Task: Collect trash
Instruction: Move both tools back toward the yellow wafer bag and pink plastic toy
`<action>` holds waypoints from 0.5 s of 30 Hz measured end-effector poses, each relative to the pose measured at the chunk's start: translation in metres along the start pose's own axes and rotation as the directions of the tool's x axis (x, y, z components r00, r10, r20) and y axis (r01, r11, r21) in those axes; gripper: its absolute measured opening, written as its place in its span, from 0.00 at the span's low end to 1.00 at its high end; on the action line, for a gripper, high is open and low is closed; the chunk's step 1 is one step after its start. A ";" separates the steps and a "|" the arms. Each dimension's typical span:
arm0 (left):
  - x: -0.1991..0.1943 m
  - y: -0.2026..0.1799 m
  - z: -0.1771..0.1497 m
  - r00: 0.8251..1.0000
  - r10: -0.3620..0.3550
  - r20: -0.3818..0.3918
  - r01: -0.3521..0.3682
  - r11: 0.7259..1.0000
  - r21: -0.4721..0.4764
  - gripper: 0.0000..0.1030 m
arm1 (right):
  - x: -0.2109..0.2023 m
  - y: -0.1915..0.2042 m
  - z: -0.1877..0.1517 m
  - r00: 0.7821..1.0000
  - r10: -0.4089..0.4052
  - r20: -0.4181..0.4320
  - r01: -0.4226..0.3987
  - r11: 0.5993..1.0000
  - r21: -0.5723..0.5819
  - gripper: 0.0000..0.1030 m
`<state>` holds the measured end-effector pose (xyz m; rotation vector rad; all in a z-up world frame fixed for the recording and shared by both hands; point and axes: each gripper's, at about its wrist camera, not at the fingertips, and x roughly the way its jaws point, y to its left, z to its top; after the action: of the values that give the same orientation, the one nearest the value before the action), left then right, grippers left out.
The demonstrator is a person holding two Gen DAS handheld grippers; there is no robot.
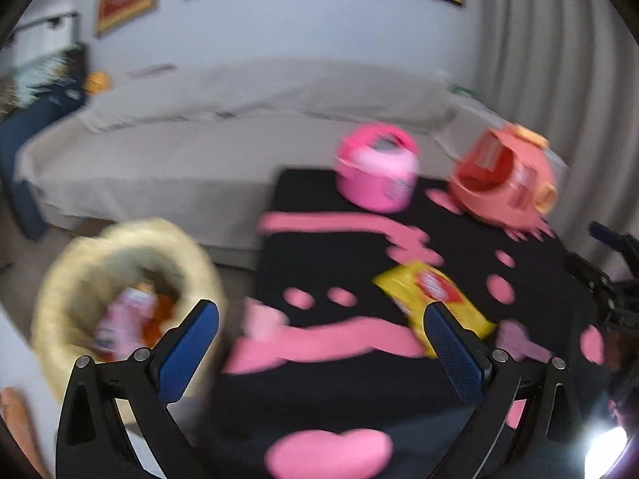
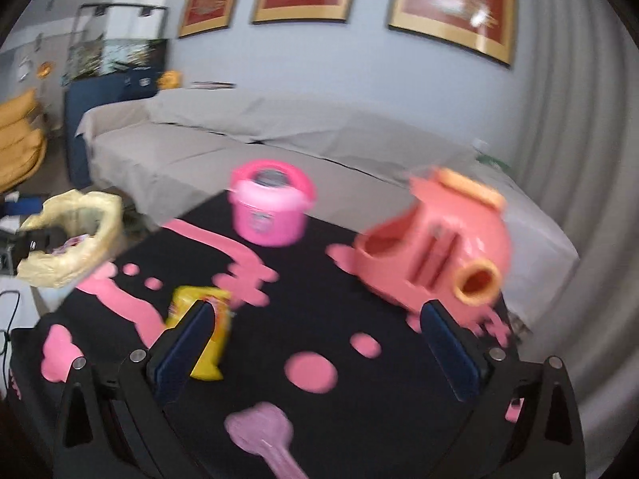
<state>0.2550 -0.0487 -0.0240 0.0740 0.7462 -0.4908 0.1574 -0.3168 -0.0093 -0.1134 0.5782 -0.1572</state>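
- Our left gripper [image 1: 321, 319] hangs over the near left part of the surface [image 1: 339, 263], its fingers wide apart with nothing between them.
- Our right gripper [image 2: 319, 319] hangs over the near middle of the surface, fingers likewise spread and empty.
- The yellow wrapper [image 1: 431, 303] lies flat on the surface, left of its middle; in the left view it sits just past the right finger, in the right view just behind the left finger. Neither gripper touches it as far as we can tell through the blur.
- A lilac scrap [image 2: 263, 435] lies at the near edge, below our right gripper.
- The bag [image 1: 120, 295], open, stands off the left edge with wrappers [image 1: 120, 315] inside.
- A pink bucket [image 2: 271, 207] stands near the far edge, and a tipped coral toy [image 2: 435, 247] lies toward the far right corner.
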 end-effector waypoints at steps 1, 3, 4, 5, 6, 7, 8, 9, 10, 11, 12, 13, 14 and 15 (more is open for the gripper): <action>0.007 -0.005 -0.002 0.999 -0.029 -0.028 0.029 1.000 0.006 0.99 | 0.000 -0.012 -0.007 1.000 0.019 -0.021 -0.019 0.999 0.030 0.98; 0.020 -0.016 -0.006 0.994 -0.065 -0.085 0.066 0.998 0.009 0.99 | 0.001 -0.028 -0.020 0.997 0.060 -0.056 -0.056 0.995 0.080 0.98; 0.026 -0.021 -0.008 0.992 -0.067 -0.109 0.069 0.998 0.007 0.99 | 0.002 -0.032 -0.026 0.994 0.079 -0.072 -0.072 0.993 0.095 0.98; 0.032 -0.025 -0.009 0.989 -0.061 -0.132 0.063 0.998 0.004 0.99 | 0.002 -0.034 -0.033 0.991 0.101 -0.092 -0.091 0.990 0.106 0.99; 0.037 -0.029 -0.010 0.987 -0.054 -0.150 0.055 0.999 0.000 0.99 | 0.004 -0.037 -0.041 0.983 0.138 -0.119 -0.124 0.986 0.114 0.99; 0.041 -0.032 -0.010 0.986 -0.048 -0.158 0.048 0.999 -0.006 0.99 | 0.007 -0.037 -0.048 0.973 0.176 -0.152 -0.160 0.980 0.115 0.99; 0.041 -0.030 -0.012 0.986 -0.042 -0.160 0.040 0.999 -0.013 0.99 | 0.010 -0.034 -0.054 0.962 0.205 -0.183 -0.187 0.976 0.108 0.99; 0.043 -0.031 -0.013 0.987 -0.021 -0.159 0.018 1.000 -0.022 0.99 | 0.011 -0.030 -0.058 0.955 0.219 -0.202 -0.203 0.974 0.097 0.99; 0.043 -0.031 -0.014 0.988 -0.003 -0.156 -0.001 1.000 -0.028 0.99 | 0.014 -0.025 -0.063 0.947 0.230 -0.225 -0.219 0.973 0.074 0.99; 0.042 -0.032 -0.015 0.989 0.016 -0.150 -0.022 0.999 -0.033 0.99 | 0.015 -0.018 -0.067 0.943 0.233 -0.237 -0.228 0.972 0.050 0.98; 0.042 -0.032 -0.017 0.989 0.030 -0.143 -0.036 0.999 -0.039 0.99 | 0.018 -0.014 -0.070 0.940 0.237 -0.245 -0.236 0.971 0.034 0.96; 0.041 -0.031 -0.018 0.990 0.035 -0.140 -0.042 0.998 -0.043 0.99 | 0.020 -0.008 -0.072 0.935 0.246 -0.254 -0.249 0.968 0.020 0.91; 0.040 -0.031 -0.019 0.990 0.042 -0.136 -0.049 0.998 -0.049 0.99 | 0.023 -0.002 -0.073 0.928 0.265 -0.263 -0.271 0.962 0.012 0.87; 0.039 -0.029 -0.020 0.990 0.044 -0.136 -0.052 0.997 -0.054 0.99 | 0.025 0.001 -0.074 0.922 0.279 -0.270 -0.287 0.958 0.011 0.85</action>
<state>0.2535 -0.0857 -0.0616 0.0720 0.8889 -0.4211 0.1372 -0.3248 -0.0837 -0.0343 0.8621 0.1203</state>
